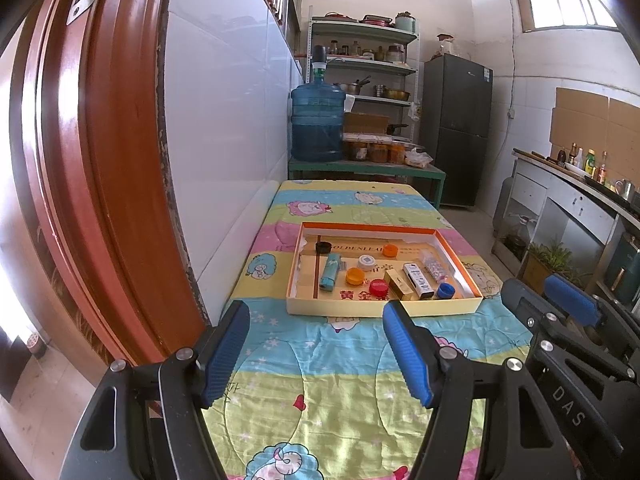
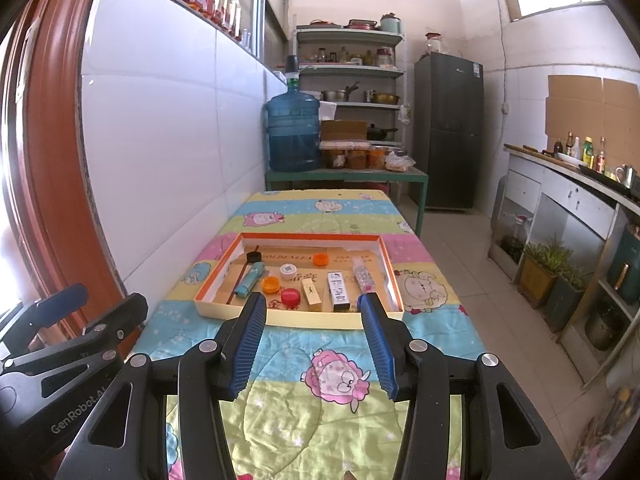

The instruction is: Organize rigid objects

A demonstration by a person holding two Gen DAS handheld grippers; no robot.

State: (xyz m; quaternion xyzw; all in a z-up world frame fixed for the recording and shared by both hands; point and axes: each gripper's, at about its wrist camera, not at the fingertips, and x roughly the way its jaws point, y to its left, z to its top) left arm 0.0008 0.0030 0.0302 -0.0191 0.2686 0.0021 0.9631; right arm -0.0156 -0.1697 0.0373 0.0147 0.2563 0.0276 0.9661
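Note:
A shallow cream box with an orange rim [image 1: 384, 312] [image 2: 304, 320] lies on the cartoon-print cloth. In it are a black cap [image 1: 323, 246], two orange caps [image 1: 390, 250] [image 1: 354, 276], a white cap [image 1: 366, 262], a red cap [image 1: 378, 287], a blue cap [image 1: 445, 291], a teal tube [image 1: 330, 272], a gold carton [image 1: 400, 286], a white carton [image 1: 418, 280] and a clear packet [image 1: 434, 266]. My left gripper [image 1: 316, 312] hangs open and empty in front of the box. My right gripper [image 2: 312, 304] is open and empty too, just short of the box's near wall.
The table stands against a white tiled wall on the left, with a red door frame [image 1: 100, 160] close beside the left gripper. Beyond the table's far end stands a green bench with a blue water jug [image 1: 318, 124]. A kitchen counter [image 2: 568, 184] and potted plants line the right side.

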